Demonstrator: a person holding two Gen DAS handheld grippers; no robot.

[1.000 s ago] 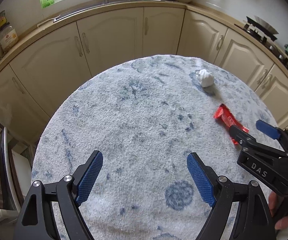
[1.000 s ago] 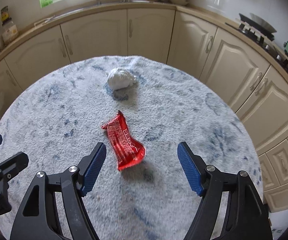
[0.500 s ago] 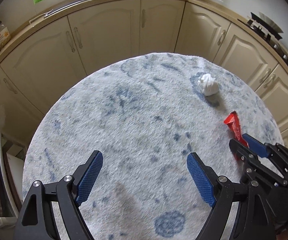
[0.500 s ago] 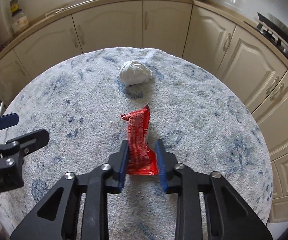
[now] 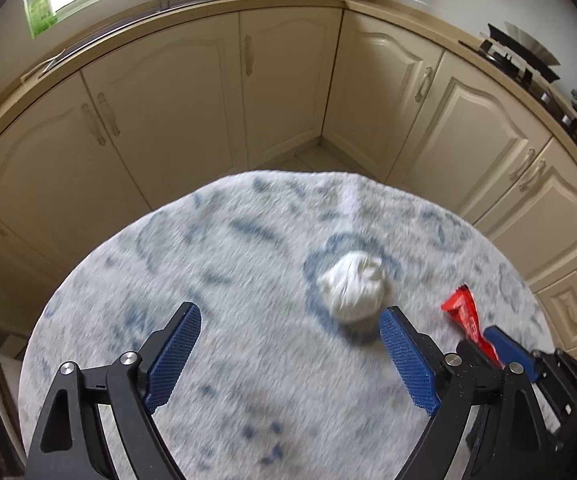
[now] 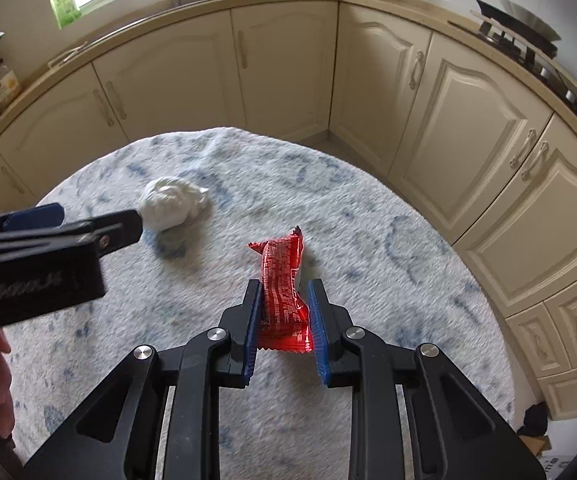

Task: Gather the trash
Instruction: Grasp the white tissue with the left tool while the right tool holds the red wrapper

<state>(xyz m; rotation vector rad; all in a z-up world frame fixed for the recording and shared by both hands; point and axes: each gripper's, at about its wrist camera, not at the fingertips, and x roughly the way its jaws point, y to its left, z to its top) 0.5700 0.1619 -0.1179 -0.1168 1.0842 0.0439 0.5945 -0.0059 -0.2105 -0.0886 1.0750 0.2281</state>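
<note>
**Trash pickup: wrapper gripped, tissue ball next**

Pinching the red wrapper in the right gripper, both blue pads pressing on its lower half, upper end sticking out forward past the fingertips. Having just been closing on it, jaws narrow now. Wrapper looking lifted off or barely resting on the table, can't tell which.

Holding the left gripper spread wide, jaws having just been opening a bit more, nothing between them. Sitting just short of the white tissue ball, which is lying on the blue-patterned tablecloth near the right-hand pad, off to the side of the gap rather than centred in it. Not yet gripping.

Judging progress: one of two visible pieces secured, second one being lined up, neither dropped anywhere yet. No bin or bag showing in either view, so drop-off spot unknown.

Reading text: white print covering the wrapper, too small and crumpled to make out any brand. Raised lettering on the side of the left gripper body in the right view, blurred, not readable. Jar with an orange label sitting on the counter at far left, label unreadable.
</note>
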